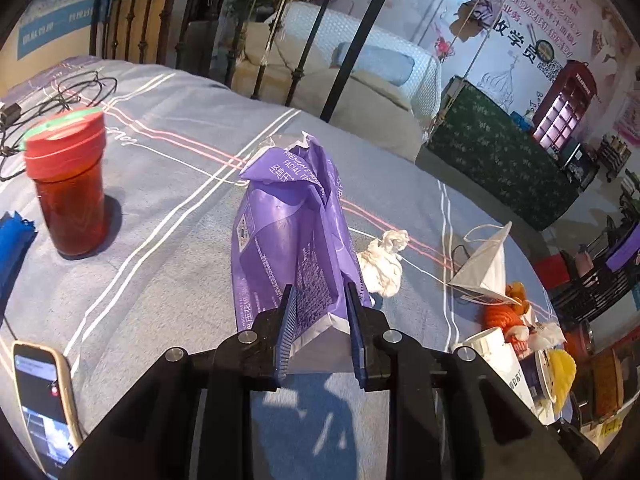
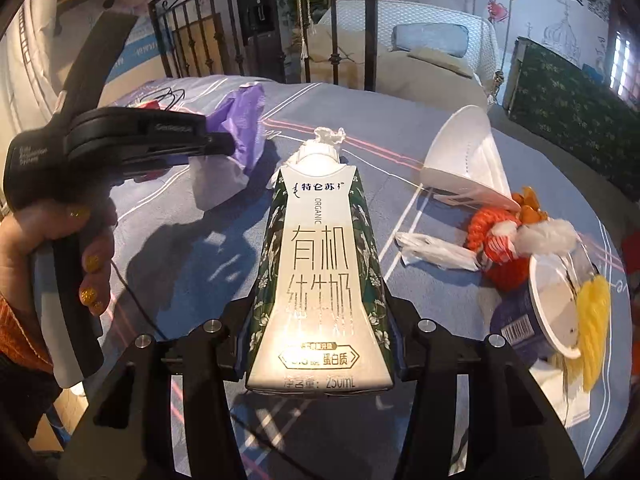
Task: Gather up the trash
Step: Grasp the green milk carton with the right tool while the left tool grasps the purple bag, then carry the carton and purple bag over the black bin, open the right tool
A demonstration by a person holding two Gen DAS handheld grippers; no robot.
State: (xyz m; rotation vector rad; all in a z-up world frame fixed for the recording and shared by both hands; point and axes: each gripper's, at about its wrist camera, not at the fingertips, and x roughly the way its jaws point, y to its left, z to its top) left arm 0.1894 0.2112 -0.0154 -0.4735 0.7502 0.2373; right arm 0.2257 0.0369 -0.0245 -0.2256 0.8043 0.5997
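A purple tissue wrapper (image 1: 294, 236) is gripped by the left claw (image 1: 320, 320) above a blue bedspread (image 1: 168, 240). A milk carton (image 2: 320, 276) is clamped in the right claw (image 2: 320, 332).

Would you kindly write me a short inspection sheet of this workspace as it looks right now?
Surface: bed sheet, grey-blue with stripes.
Job's things: purple tissue pack; milk carton; crumpled tissue; face mask; yogurt cup lying on its side.
Clutter: red jar upright; phone; orange knitted doll.
Grippers: left gripper shut on the purple tissue pack; right gripper shut on the milk carton.
Cables: black cable loosely coiled.
Surroundings: iron railing, white sofa, posters.
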